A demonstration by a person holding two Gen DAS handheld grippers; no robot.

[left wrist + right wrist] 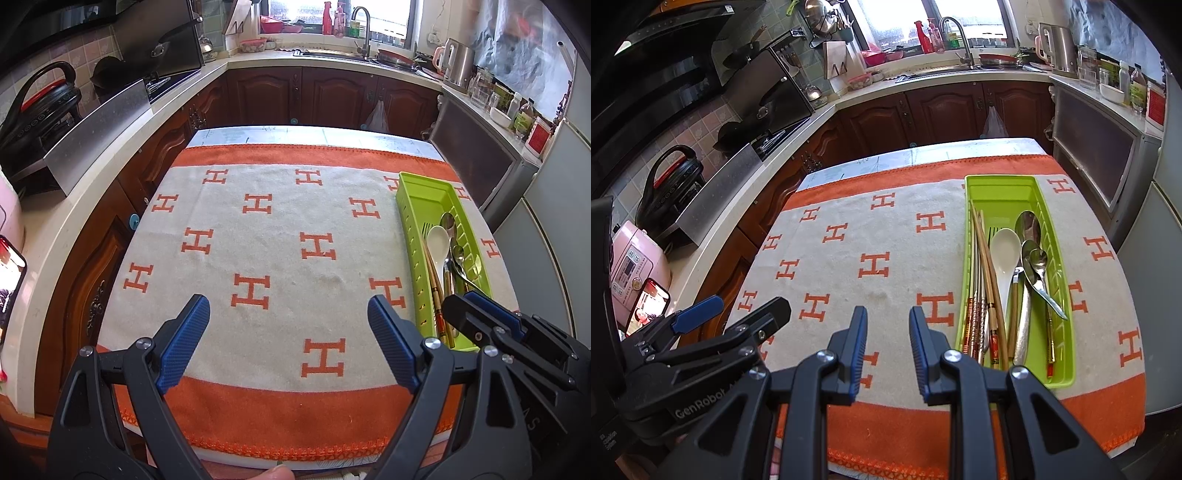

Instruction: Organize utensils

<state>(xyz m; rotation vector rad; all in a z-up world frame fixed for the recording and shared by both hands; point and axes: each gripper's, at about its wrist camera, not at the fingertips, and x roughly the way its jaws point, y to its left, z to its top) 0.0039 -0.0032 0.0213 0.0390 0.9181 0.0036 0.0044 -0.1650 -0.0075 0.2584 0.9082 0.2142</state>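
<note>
A lime green utensil tray [1001, 181] lies on the right side of the orange and white towel [879, 236]. In it lie several chopsticks [984, 258], a white ceramic spoon [1004, 243], metal spoons [1028, 225] and a fork, all lengthwise. My right gripper [888, 312] hovers over the towel just left of the tray's near end, jaws a narrow gap apart with nothing between them. My left gripper [288, 301] hangs wide open and empty over the towel's near middle, left of the tray [406, 221]. Each gripper shows in the other's view: the right gripper [460, 299] and the left gripper [750, 301].
The table stands in a U-shaped kitchen with dark wooden cabinets [332, 96] around it. A counter on the left carries a phone [650, 302] and a pink appliance [631, 266]. A grey fridge [1160, 240] stands close on the right. A fingertip [280, 472] shows at the bottom edge.
</note>
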